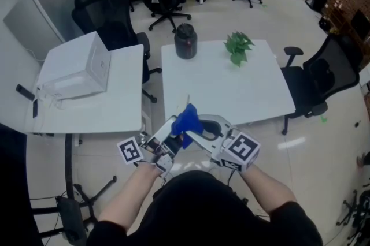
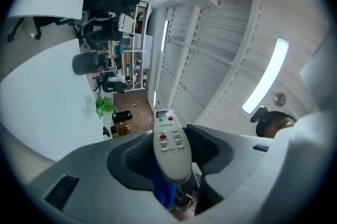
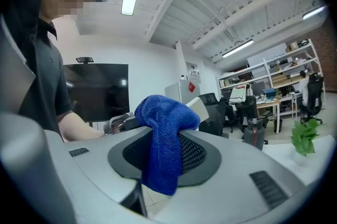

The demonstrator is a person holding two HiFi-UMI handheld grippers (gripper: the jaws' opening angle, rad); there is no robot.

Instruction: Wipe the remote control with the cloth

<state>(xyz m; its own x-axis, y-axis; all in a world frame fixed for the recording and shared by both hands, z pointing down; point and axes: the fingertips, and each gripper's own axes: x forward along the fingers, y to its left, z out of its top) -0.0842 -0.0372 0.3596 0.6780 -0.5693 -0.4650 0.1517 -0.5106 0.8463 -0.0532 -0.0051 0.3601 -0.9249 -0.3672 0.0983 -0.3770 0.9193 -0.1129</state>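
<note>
Two grippers converge tips-inward: left gripper (image 1: 166,135) clamps remote (image 2: 171,146), right gripper (image 1: 200,129) cloth (image 3: 164,144).

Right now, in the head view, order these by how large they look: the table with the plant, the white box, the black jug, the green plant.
1. table
2. white box
3. black jug and green plant: they look about alike, so I leave them unranked.

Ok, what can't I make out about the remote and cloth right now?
- Remote control: button labels too small, left gripper view; lower end sunk between the jaws.
- Cloth-to-remote contact: blue cloth covers it, right gripper view.
- Head view: remote not distinguishable behind the cloth.
</note>
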